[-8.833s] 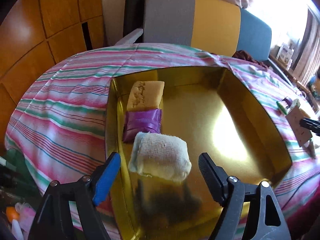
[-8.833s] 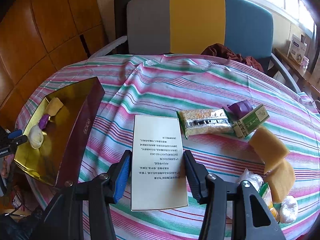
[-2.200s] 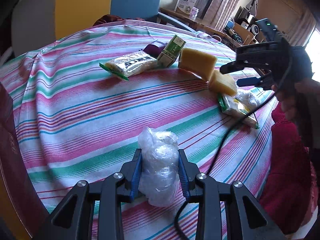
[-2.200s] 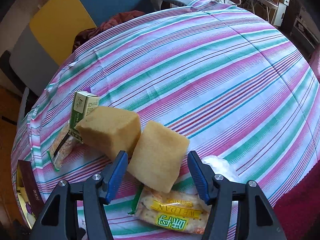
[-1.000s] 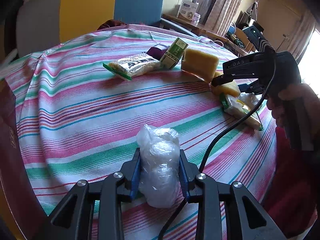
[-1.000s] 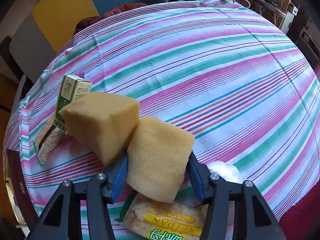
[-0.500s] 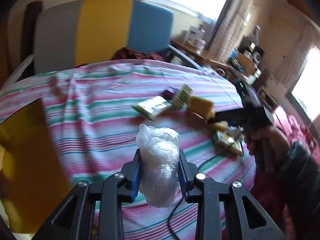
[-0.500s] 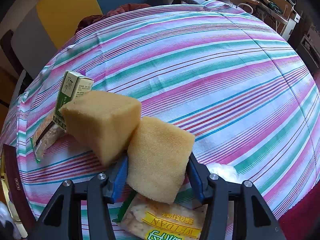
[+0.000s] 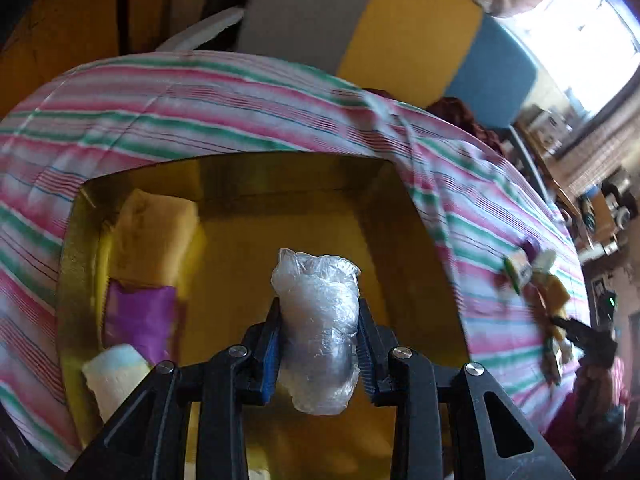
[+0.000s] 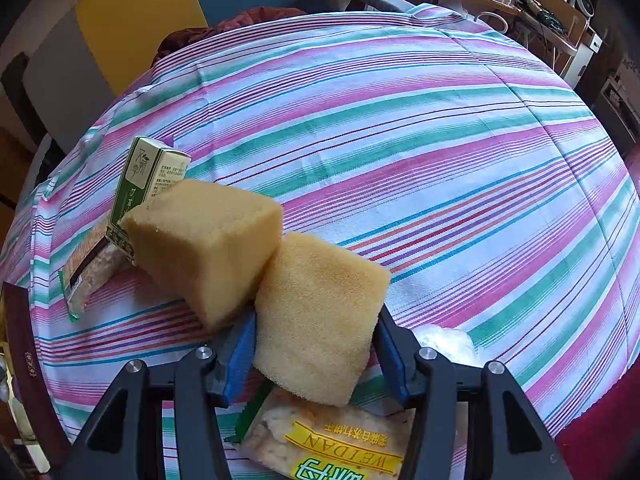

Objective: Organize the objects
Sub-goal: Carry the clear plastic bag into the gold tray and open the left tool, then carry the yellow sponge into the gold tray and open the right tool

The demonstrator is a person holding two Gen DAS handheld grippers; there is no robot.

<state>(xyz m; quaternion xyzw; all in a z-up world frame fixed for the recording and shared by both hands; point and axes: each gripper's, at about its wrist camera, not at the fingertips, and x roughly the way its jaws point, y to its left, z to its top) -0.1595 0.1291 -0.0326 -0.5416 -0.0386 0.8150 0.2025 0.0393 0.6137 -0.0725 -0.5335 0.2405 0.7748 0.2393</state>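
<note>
Two grips risk trouble: left tongs (image 9: 318, 344) clamp a slippery bag (image 9: 316, 328) over the box (image 9: 404, 248); right tongs (image 10: 314, 346) squeeze a sponge (image 10: 316, 312) touching its neighbour (image 10: 204, 236), which may drag.

grey-yellow-blue chair (image 9: 360, 36) behind striped tablecloth (image 10: 400, 120); bright window (image 9: 568, 36).

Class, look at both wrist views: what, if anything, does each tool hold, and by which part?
The left tool clamps a clear plastic-wrapped bundle by its lower sides, over the gold box. The right tool grips a yellow sponge by its two side faces.
</note>
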